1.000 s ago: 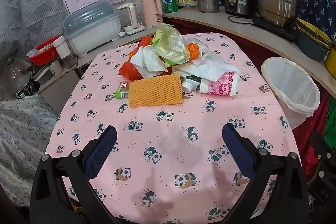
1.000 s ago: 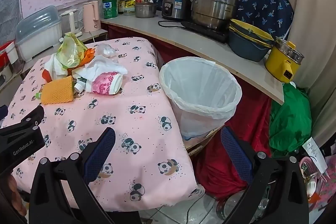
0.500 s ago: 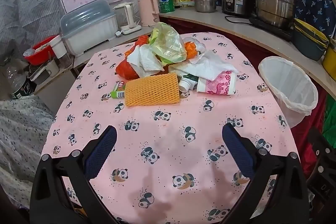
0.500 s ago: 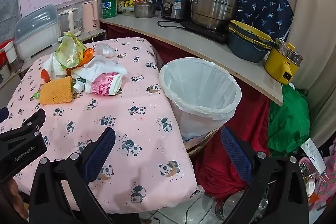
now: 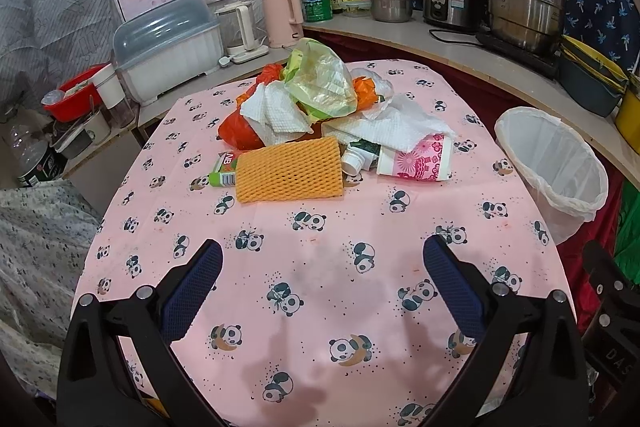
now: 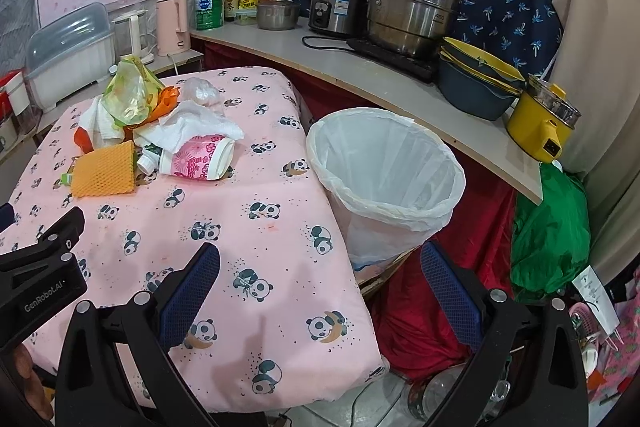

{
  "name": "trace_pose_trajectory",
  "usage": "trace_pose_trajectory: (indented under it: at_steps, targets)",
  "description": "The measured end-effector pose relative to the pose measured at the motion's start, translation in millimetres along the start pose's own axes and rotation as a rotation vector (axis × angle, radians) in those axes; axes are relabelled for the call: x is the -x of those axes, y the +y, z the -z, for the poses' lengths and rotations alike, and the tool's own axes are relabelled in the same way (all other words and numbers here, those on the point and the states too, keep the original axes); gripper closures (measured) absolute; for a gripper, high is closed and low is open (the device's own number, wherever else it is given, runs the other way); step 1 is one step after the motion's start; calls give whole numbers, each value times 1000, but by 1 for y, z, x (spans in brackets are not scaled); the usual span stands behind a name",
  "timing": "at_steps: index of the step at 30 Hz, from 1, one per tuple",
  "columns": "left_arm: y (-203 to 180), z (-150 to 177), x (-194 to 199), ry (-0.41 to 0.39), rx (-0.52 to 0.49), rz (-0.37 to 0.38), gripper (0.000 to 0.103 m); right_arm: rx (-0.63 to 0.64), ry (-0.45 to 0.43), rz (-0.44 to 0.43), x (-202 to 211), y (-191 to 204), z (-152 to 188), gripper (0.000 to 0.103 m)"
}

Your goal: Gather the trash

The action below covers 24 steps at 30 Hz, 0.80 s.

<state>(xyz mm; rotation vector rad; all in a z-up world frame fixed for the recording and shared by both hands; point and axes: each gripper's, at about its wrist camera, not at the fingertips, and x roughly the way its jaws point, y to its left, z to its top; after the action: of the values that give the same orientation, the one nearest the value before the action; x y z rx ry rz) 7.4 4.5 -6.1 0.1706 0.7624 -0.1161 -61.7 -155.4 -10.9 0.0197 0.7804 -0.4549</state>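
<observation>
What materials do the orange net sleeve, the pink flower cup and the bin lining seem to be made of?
Orange net sleeve: probably soft foam mesh with a matte finish; its open diamond lattice shows this.
Pink flower cup: likely coated paper or thin plastic, slightly glossy, with a printed pattern and a white rim.
Bin lining: thin translucent plastic film; it wrinkles and folds over the rim.

Your left gripper (image 5: pixel 322 263) hangs spread wide and empty over the near part of the panda tablecloth (image 5: pixel 320 227). Far from it sits the trash pile: an orange foam net (image 5: pixel 289 169) nearest, a pink paper cup (image 5: pixel 416 163) to its right. The lined bin (image 5: pixel 554 167) stands off the table's right edge.
</observation>
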Motion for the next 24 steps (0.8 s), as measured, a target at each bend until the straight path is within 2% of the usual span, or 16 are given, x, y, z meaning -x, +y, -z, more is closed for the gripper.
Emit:
trace_pose_trajectory:
  at_steps: [24]
  targets:
    - [4,-2,-7,13,15,13,7,10,-1,-3,-7,8,-6,7]
